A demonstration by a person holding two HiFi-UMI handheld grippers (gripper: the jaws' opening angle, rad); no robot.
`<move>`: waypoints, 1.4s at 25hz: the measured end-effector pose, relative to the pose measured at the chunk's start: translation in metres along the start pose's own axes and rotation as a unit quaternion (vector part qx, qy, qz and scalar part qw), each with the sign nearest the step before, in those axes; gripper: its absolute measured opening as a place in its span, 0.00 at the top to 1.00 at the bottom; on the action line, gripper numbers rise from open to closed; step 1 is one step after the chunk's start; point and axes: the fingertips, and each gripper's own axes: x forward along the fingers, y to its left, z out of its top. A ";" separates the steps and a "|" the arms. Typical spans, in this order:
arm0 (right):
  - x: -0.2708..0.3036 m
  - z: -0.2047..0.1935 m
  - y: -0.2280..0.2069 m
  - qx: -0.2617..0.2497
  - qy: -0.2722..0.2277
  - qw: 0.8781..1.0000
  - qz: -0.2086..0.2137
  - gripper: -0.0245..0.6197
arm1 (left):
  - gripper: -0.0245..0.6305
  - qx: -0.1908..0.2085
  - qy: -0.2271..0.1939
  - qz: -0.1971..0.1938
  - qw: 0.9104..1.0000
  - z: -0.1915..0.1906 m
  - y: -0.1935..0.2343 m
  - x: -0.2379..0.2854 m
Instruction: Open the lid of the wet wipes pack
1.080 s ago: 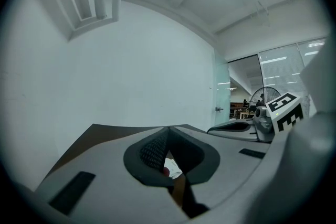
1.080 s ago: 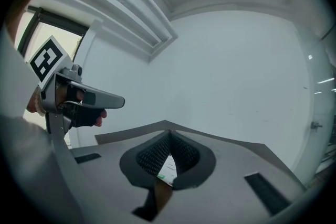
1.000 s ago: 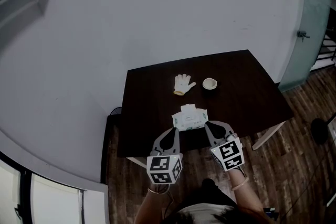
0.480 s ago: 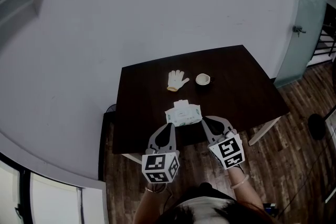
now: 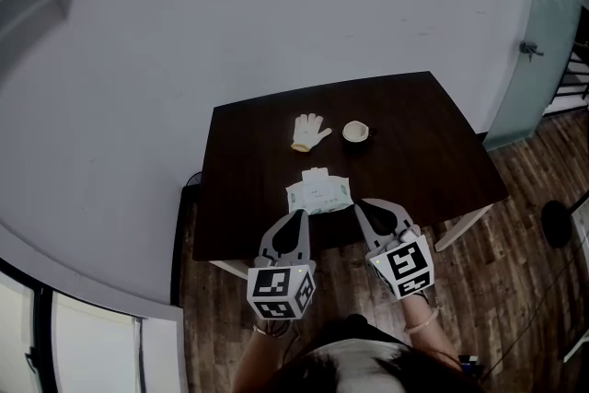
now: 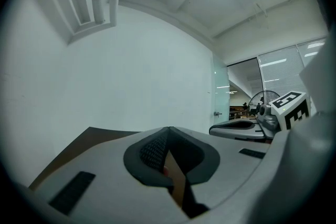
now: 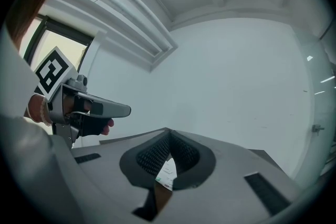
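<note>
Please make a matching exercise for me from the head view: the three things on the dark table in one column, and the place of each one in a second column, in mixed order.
Things:
1. glove
2. small bowl
3. wet wipes pack

Places on the table:
A. nearest to the person's edge
B. farther back, the right one of two
C. farther back, the left one of two

Pairs: 1-C, 2-B, 3-A
</note>
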 end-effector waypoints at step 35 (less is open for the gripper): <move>0.021 -0.006 -0.021 0.023 0.003 1.000 -0.016 0.95 | 0.94 -0.006 0.033 -0.040 0.999 -0.013 0.007 0.032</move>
